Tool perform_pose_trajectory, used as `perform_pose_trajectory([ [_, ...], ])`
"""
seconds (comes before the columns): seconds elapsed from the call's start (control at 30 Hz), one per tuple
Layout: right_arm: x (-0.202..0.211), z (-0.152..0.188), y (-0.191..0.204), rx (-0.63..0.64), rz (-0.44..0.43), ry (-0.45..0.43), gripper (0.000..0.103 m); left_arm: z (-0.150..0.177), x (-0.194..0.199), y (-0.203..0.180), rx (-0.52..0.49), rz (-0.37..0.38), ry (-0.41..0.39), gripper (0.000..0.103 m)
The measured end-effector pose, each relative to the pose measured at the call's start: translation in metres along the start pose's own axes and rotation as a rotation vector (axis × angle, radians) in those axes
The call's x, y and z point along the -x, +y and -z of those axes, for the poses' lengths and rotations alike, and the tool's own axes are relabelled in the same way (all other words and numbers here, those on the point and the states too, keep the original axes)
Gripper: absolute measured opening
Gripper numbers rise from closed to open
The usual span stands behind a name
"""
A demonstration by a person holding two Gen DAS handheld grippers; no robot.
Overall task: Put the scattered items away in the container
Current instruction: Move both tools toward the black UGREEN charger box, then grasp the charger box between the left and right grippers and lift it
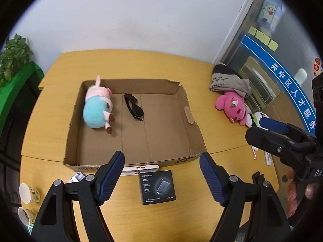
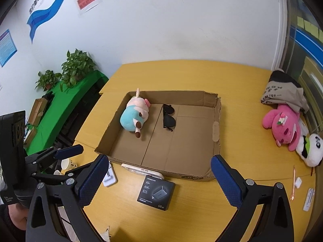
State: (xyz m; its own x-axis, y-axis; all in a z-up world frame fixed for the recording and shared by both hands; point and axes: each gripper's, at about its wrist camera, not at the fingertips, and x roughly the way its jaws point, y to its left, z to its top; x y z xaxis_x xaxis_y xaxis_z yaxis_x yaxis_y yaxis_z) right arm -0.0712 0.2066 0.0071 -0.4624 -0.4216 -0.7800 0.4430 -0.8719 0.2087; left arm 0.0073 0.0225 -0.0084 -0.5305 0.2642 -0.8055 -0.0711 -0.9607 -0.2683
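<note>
A shallow cardboard box (image 1: 187,113) (image 2: 217,129) sits mid-table. Inside lie a pink-and-teal plush pig (image 1: 98,105) (image 2: 134,115) and black sunglasses (image 1: 133,106) (image 2: 168,118). In front of the box lie a black charger box (image 1: 157,187) (image 2: 155,191) and a white phone (image 1: 139,169) (image 2: 142,171). A pink plush (image 1: 232,106) (image 2: 282,125) and a white panda plush (image 2: 308,149) lie at the right. My left gripper (image 1: 161,173) is open and empty above the charger box. My right gripper (image 2: 159,179) is open and empty, also above it.
A folded grey garment (image 1: 228,80) (image 2: 282,90) lies behind the pink plush. Paper cups (image 1: 28,193) (image 2: 66,164) stand at the left edge. A white earbud case (image 2: 297,182), a thin stick (image 2: 293,183) and a white strip (image 2: 308,199) lie right. Plants on a green-covered stand (image 2: 70,74) are left.
</note>
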Motion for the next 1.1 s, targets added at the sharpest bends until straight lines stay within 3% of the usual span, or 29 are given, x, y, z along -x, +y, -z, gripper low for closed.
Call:
perform_pose_trajectory([
  [0.23, -0.041, 0.022, -0.016, -0.051, -0.047, 0.094, 0.103, 0.027, -0.039, 0.02, 0.05, 0.045, 0.127, 0.077],
  [0.47, -0.131, 0.086, -0.042, -0.197, -0.117, 0.366, 0.103, 0.075, -0.095, 0.064, 0.186, 0.122, 0.283, 0.077],
  [0.6, -0.177, 0.115, -0.038, -0.184, -0.145, 0.457, 0.103, 0.097, -0.134, 0.081, 0.223, 0.189, 0.368, 0.075],
  [0.77, -0.219, 0.143, -0.046, -0.24, -0.169, 0.517, 0.103, 0.118, -0.184, 0.095, 0.268, 0.242, 0.444, 0.075],
  [0.9, -0.243, 0.16, -0.049, -0.206, -0.163, 0.544, 0.102, 0.125, -0.213, 0.101, 0.292, 0.304, 0.477, 0.075],
  [1.07, -0.252, 0.164, -0.07, -0.338, -0.203, 0.511, 0.102, 0.13, -0.241, 0.105, 0.317, 0.365, 0.515, 0.074],
  [1.1, -0.254, 0.164, -0.072, -0.35, -0.212, 0.503, 0.102, 0.132, -0.246, 0.105, 0.322, 0.37, 0.526, 0.068],
])
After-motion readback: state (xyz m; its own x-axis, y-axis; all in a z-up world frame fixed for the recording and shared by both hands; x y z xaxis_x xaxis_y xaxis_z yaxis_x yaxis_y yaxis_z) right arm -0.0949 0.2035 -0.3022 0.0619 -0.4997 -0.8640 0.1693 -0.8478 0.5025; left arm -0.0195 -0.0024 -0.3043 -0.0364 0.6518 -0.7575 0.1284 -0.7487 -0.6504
